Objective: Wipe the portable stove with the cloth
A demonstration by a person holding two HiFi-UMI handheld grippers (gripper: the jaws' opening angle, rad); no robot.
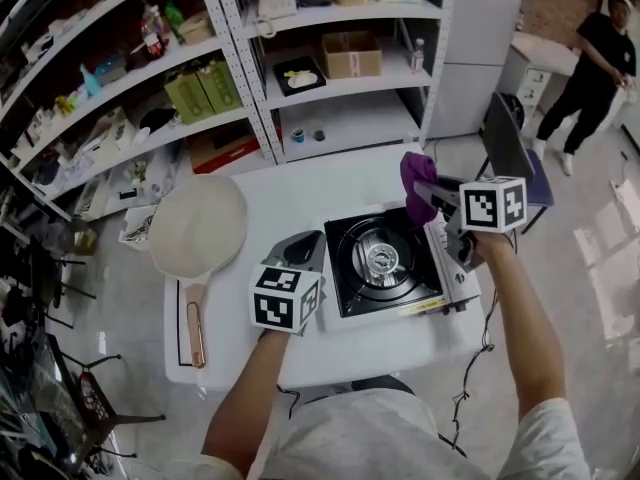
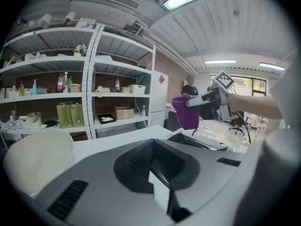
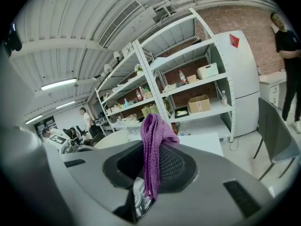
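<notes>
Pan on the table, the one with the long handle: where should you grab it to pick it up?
Grab the pan by its long handle, near the middle, coming from above with the jaws across its width. It is slim and straight and points toward the person; the round body looks too wide to pinch.

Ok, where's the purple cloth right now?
In the head view, the purple cloth hangs clamped in the right gripper, right of centre, above the far right corner of the portable stove.
</notes>
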